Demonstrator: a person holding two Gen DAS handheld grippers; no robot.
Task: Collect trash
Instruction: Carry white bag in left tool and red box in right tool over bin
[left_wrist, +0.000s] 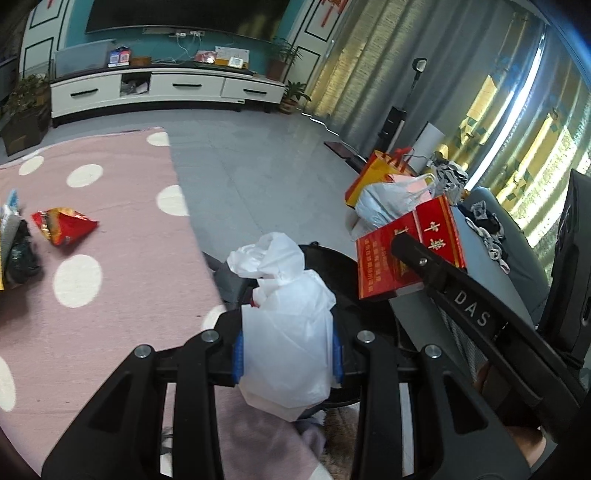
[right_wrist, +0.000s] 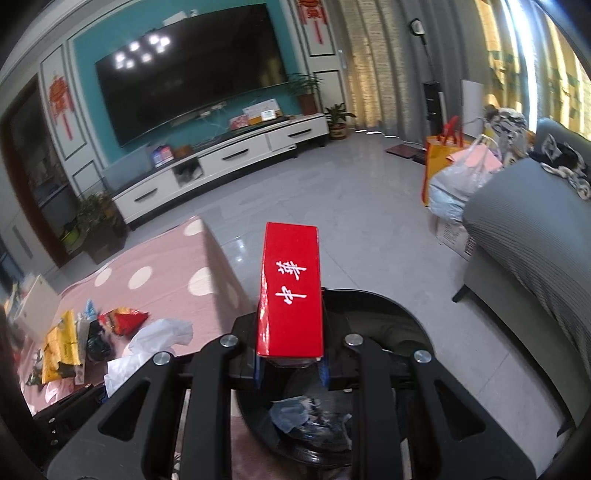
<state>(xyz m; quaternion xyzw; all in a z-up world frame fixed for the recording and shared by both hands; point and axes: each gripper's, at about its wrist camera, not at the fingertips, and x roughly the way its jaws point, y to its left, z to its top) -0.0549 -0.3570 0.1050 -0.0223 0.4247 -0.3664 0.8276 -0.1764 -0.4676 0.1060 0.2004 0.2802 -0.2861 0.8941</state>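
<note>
My left gripper (left_wrist: 288, 354) is shut on a crumpled white plastic bag (left_wrist: 288, 325), held over the rim of a black round bin (left_wrist: 332, 262). My right gripper (right_wrist: 291, 363) is shut on a red carton with white characters (right_wrist: 291, 291), which sticks up above the same black bin (right_wrist: 399, 317); some trash (right_wrist: 306, 417) lies inside it. In the left wrist view the red carton (left_wrist: 402, 254) and the right gripper's finger (left_wrist: 443, 277) show at the right. A red snack wrapper (left_wrist: 62, 225) lies on the pink dotted cloth (left_wrist: 122, 221).
More wrappers (right_wrist: 62, 347) are piled at the left of the pink cloth (right_wrist: 166, 273). A grey sofa (right_wrist: 528, 236) stands at the right, with a yellow bag (right_wrist: 439, 155) and a plastic bag (right_wrist: 454, 184) beside it. A TV cabinet (right_wrist: 221, 162) lines the far wall.
</note>
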